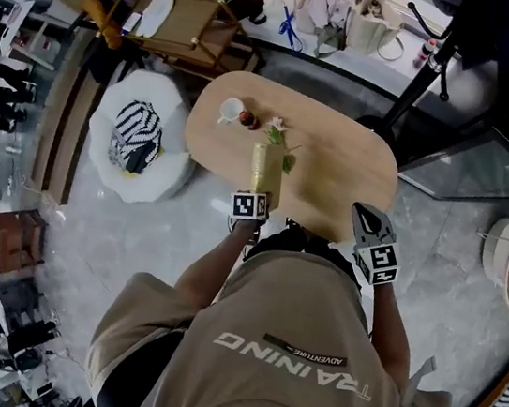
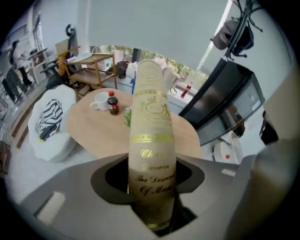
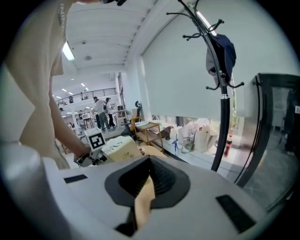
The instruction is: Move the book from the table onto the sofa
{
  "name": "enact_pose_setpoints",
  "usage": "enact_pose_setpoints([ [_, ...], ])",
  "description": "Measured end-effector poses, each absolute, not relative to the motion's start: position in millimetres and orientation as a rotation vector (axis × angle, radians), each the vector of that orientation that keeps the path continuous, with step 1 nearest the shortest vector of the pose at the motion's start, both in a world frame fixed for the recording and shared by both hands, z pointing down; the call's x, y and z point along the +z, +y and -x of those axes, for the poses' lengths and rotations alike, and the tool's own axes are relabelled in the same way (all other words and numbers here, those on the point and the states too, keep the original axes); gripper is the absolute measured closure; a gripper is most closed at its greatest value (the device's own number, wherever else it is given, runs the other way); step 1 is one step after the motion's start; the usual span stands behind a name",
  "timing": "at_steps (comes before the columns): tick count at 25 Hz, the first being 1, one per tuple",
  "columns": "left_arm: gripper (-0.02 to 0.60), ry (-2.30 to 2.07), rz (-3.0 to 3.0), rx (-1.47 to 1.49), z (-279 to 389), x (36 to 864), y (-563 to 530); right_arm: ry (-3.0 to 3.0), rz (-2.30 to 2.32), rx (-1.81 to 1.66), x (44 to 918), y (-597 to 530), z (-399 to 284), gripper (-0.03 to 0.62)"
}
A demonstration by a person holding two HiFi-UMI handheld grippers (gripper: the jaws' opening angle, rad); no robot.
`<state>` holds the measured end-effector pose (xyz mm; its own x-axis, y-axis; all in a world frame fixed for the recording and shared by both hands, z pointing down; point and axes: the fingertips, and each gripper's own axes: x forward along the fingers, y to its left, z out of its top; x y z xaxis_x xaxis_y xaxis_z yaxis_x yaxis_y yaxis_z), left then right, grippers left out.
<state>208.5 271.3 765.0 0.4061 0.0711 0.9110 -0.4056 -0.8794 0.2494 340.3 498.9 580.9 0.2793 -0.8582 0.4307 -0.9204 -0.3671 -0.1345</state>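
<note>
an oval wooden table point(image 1: 336, 163) stood on a pale marbled floor point(image 1: 443, 273), with a white cup point(image 1: 231, 110) and a small dark bottle point(image 1: 248, 119) at its far end. to the left sat a white beanbag sofa point(image 1: 158, 183) holding a striped cushion point(image 1: 136, 138). the book point(image 2: 151, 140), cream with gold bands, was over the table's near edge, well apart from the sofa, pinched at its spine by the left gripper point(image 1: 257, 198). gold lettering read "darwin, the descent of man". the right gripper point(image 1: 368, 222) had its jaws pressed together. the person's shirt read "training".
</note>
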Motion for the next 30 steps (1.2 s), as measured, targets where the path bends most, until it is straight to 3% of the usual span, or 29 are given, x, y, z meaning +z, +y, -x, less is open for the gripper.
enact_pose_setpoints([
  [13, 0.373, -0.367, -2.018, 0.509, -134.3, 569.5, 254.7, -2.178, -2.191, 0.606, 568.5, 390.8, -316.3, 0.589],
  [23, 0.373, -0.382, -1.785, -0.154, 6.8, 511.2, 228.7, -2.486, -1.735, 0.398, 503.7, 282.4, -171.0, 0.589],
  [30, 0.373, -0.439, -1.876, -0.2, 82.9, 514.7, 181.9, -2.548, -1.548, 0.287, 474.9, 220.3, -76.7, 0.589],
])
